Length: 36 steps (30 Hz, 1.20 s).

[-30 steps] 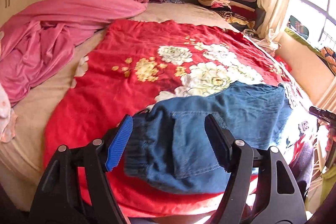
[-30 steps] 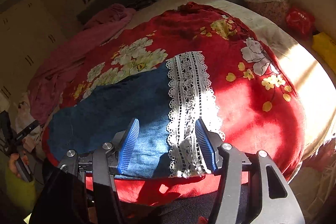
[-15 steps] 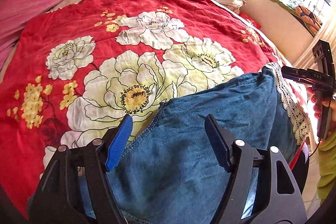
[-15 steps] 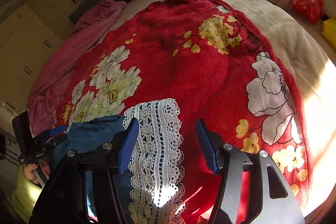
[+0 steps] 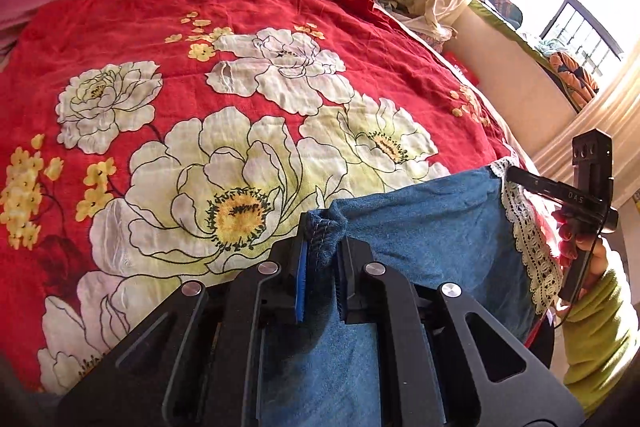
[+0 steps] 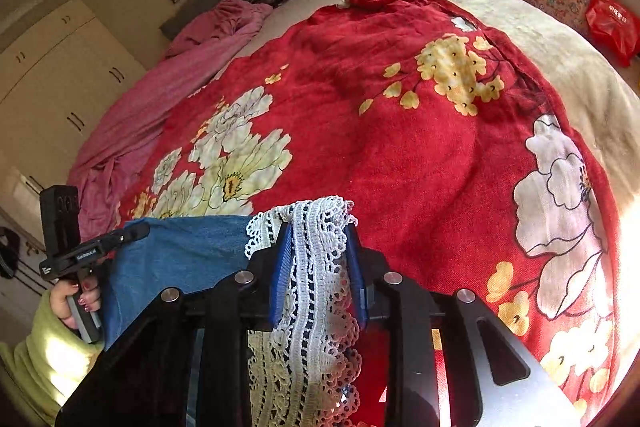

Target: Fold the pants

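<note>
Pants (image 5: 420, 227) in both grippers' fingers (image 5: 301, 279)

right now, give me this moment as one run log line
left hand-held gripper: just closed on denim edge of pants | right hand-held gripper: just closed on lace trim | pants on red floral blanket

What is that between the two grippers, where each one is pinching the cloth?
The blue denim pants stretch between the left gripper and right gripper, nothing else; both wrist views show it.
</note>
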{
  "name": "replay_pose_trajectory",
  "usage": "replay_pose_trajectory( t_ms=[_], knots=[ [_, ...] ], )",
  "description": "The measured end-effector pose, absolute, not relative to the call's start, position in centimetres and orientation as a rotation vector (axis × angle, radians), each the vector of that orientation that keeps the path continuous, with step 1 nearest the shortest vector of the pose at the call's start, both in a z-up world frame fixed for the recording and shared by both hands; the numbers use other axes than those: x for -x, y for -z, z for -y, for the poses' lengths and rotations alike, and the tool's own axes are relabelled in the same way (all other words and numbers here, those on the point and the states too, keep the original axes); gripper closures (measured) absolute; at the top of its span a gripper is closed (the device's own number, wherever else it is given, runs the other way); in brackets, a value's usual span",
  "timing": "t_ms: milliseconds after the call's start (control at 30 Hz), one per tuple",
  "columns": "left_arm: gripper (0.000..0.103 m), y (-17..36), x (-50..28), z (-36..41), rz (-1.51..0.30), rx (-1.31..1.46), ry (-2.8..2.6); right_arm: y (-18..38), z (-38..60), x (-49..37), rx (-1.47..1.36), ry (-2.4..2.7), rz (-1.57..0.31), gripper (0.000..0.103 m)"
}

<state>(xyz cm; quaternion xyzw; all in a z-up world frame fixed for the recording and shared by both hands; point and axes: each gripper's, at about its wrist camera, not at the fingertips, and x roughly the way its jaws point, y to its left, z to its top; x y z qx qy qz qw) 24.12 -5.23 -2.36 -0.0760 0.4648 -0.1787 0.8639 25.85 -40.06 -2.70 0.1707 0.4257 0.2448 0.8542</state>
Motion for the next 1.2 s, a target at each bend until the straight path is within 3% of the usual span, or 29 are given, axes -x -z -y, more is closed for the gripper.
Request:
replay_pose_trajectory(
  t_ms=[67,133,200,233,267,333,400,433,600,867,933,1000,1067,1200],
  knots=[
    [0.097,3.7,-24.6,5.6,-1.011,0.148,0.366,3.5,39.8,-26.4,-0.334,-0.480,-0.952,0.074],
    [0.092,4.5,-24.7,5.5,-1.029,0.163,0.358,4.5,39.9,-27.0,-0.353,-0.478,-1.005,0.061],
    [0.074,4.4,-24.5,5.1,-1.012,0.180,0.356,4.7,40.0,-27.1,-0.375,-0.493,-1.011,0.057],
    [0.058,4.4,-24.4,4.9,-1.009,0.188,0.353,4.8,40.0,-27.3,-0.379,-0.496,-1.014,0.057],
    [0.057,4.5,-24.3,4.7,-1.011,0.197,0.355,5.0,39.9,-27.4,-0.382,-0.499,-1.020,0.057],
    [0.058,4.6,-24.3,5.0,-1.015,0.184,0.353,5.2,39.4,-27.7,-0.377,-0.517,-1.031,0.058],
    [0.087,4.7,-24.3,5.4,-1.019,0.171,0.354,4.7,38.6,-27.4,-0.362,-0.572,-1.006,0.083],
    [0.097,4.6,-24.4,5.6,-1.021,0.179,0.365,3.9,38.4,-27.0,-0.338,-0.581,-0.970,0.086],
    [0.097,2.5,-24.3,6.2,-0.950,0.123,0.341,-0.3,39.1,-26.3,-0.278,-0.558,-0.805,0.089],
    [0.092,5.5,-25.3,6.8,-0.964,0.056,0.277,4.6,37.2,-29.6,-0.110,-0.467,-0.986,0.086],
    [0.090,5.5,-25.3,6.5,-0.955,0.061,0.276,4.8,37.3,-29.5,-0.120,-0.455,-0.989,0.083],
    [0.083,5.3,-25.3,6.3,-0.948,0.052,0.262,3.8,37.6,-29.0,-0.113,-0.427,-0.971,0.066],
    [0.073,4.6,-25.0,5.5,-0.939,0.089,0.233,2.0,38.8,-27.7,-0.153,-0.424,-0.913,0.064],
    [0.063,1.7,-22.4,3.8,-0.862,0.116,0.168,-0.8,41.9,-23.3,-0.283,-0.413,-0.834,0.058]
  ],
)
